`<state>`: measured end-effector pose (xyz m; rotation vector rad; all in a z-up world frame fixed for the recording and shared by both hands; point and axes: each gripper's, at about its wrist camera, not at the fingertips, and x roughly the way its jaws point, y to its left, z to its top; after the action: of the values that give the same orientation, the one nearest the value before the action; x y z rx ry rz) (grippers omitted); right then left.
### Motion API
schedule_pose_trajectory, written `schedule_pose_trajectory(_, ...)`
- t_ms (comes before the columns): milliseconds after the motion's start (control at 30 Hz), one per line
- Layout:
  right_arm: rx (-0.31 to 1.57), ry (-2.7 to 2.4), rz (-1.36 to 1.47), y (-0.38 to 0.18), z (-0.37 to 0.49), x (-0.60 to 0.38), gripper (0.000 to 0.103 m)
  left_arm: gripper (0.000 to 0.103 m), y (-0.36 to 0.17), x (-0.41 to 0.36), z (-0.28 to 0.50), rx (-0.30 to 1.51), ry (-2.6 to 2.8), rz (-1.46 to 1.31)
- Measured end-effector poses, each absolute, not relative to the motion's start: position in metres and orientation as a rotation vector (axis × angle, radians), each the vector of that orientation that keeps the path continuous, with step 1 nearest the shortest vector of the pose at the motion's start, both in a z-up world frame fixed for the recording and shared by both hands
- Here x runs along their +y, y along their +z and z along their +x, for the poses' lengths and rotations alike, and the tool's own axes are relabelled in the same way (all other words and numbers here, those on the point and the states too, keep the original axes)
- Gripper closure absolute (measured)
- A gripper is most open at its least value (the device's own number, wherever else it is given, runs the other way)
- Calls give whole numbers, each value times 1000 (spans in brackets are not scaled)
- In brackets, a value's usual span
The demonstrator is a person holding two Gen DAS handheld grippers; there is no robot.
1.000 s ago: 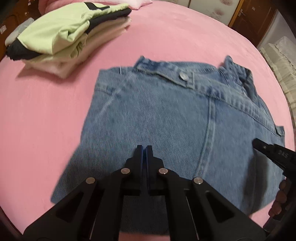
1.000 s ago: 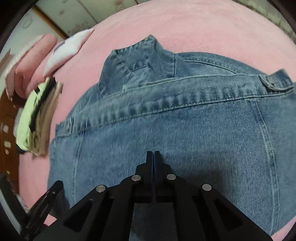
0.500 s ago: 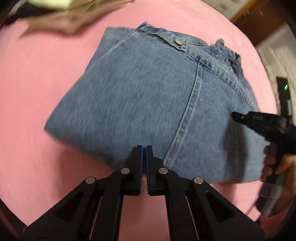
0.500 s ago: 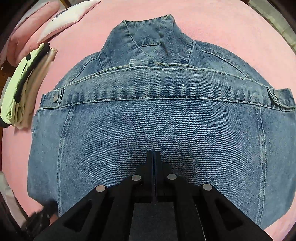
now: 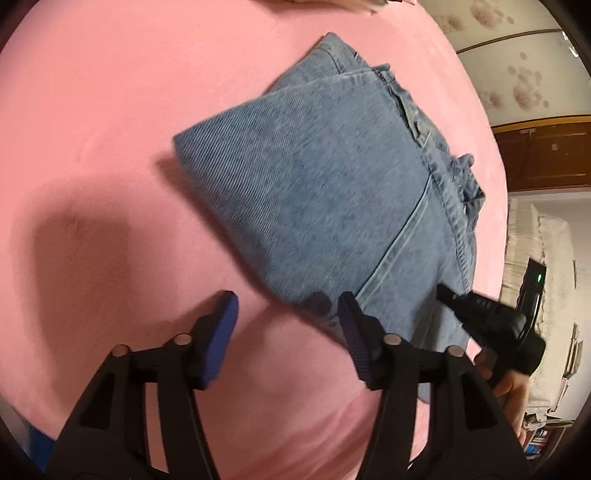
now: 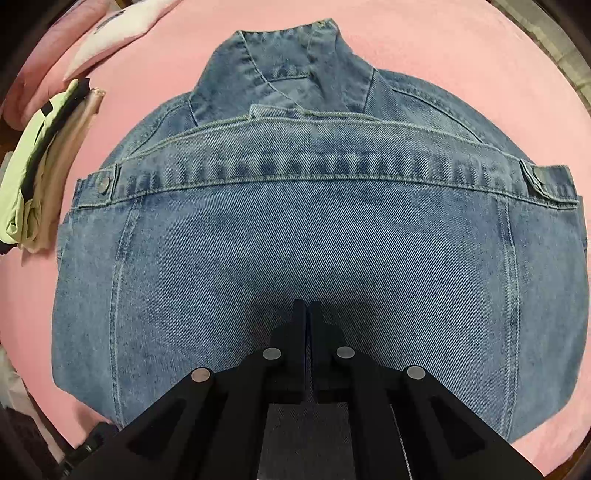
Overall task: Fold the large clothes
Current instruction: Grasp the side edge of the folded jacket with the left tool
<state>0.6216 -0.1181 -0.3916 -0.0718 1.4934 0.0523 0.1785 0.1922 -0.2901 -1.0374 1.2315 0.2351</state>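
Note:
A blue denim jacket [image 6: 314, 229] lies folded on the pink bed, collar at the far side; it also shows in the left wrist view [image 5: 343, 195]. My left gripper [image 5: 286, 314] is open and empty, just off the jacket's near corner, its right finger at the denim edge. My right gripper [image 6: 307, 310] is shut with its tips over the middle of the folded jacket, with no cloth seen between the fingers. It also shows in the left wrist view [image 5: 461, 301], over the jacket's right edge.
The pink bed cover [image 5: 92, 110] surrounds the jacket. A stack of folded clothes, green on top [image 6: 33, 173], lies at the left. A white and pink pillow [image 6: 110, 33] is at the far left. Wooden furniture [image 5: 546, 155] stands beyond the bed.
My left gripper has opened and swung left off the jacket toward its near corner. My right gripper has stayed shut over the jacket's middle, moving slightly closer.

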Motion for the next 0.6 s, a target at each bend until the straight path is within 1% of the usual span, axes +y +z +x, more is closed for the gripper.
schedule_pose_trajectory(133, 1498, 39, -72, -391, 621, -119, 101, 44, -296, 202, 190, 1182, 224, -1062)
schedule_pose_trajectory(233, 1498, 15, -78, -394, 622, -114, 101, 39, -304, 210, 204, 1140, 221, -1093)
schedule_pose_trajectory(367, 1497, 13, -114, -398, 623, -107, 101, 38, -316, 212, 223, 1101, 236, -1127)
schedule_pose_trajectory(600, 1568, 53, -128, -399, 640, -103, 101, 39, -325, 222, 234, 1035, 235, -1187)
